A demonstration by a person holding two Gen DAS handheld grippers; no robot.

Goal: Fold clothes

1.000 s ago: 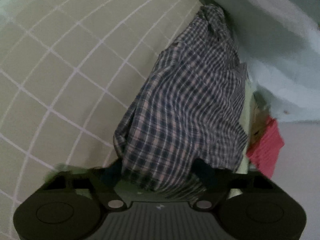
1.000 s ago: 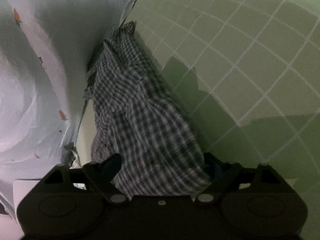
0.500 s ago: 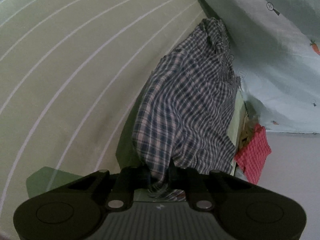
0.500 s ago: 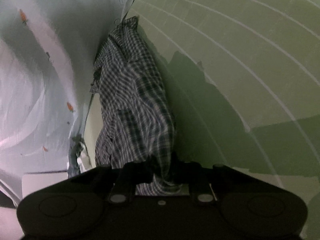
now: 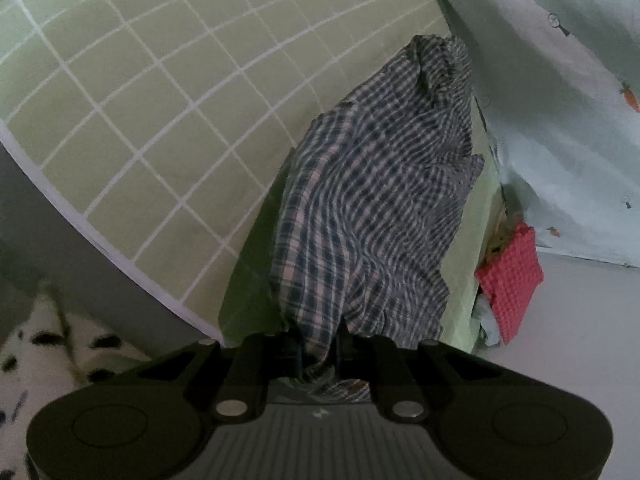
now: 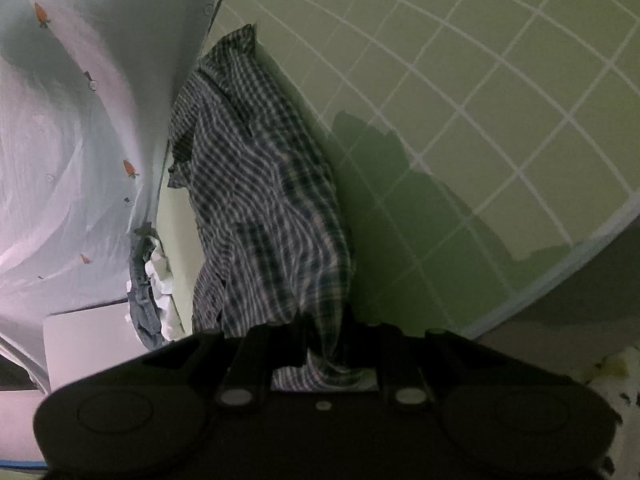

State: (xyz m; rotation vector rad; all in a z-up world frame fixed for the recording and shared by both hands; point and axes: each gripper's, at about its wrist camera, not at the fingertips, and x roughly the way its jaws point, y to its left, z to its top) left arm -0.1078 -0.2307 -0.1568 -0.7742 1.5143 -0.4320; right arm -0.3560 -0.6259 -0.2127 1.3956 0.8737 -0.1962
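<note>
A blue-and-white checked shirt lies stretched over the green gridded mat, running from my fingers to the far edge. My left gripper is shut on the shirt's near hem, cloth bunched between its fingers. In the right wrist view the same checked shirt runs away over the green mat, and my right gripper is shut on another part of its near edge. Both pinched edges are lifted off the mat. The far end of the shirt is crumpled against a pale sheet.
A pale sheet with small carrot prints hangs along the mat's far side, and the same pale sheet shows in the right wrist view. A red textured cloth and a denim and white pile lie beside the mat. The mat's white edge and a spotted rug are near.
Both grippers went from open around the shirt's near hem to shut on it. They then drew back with the cloth, so the mat's near edge and the floor came into view.
</note>
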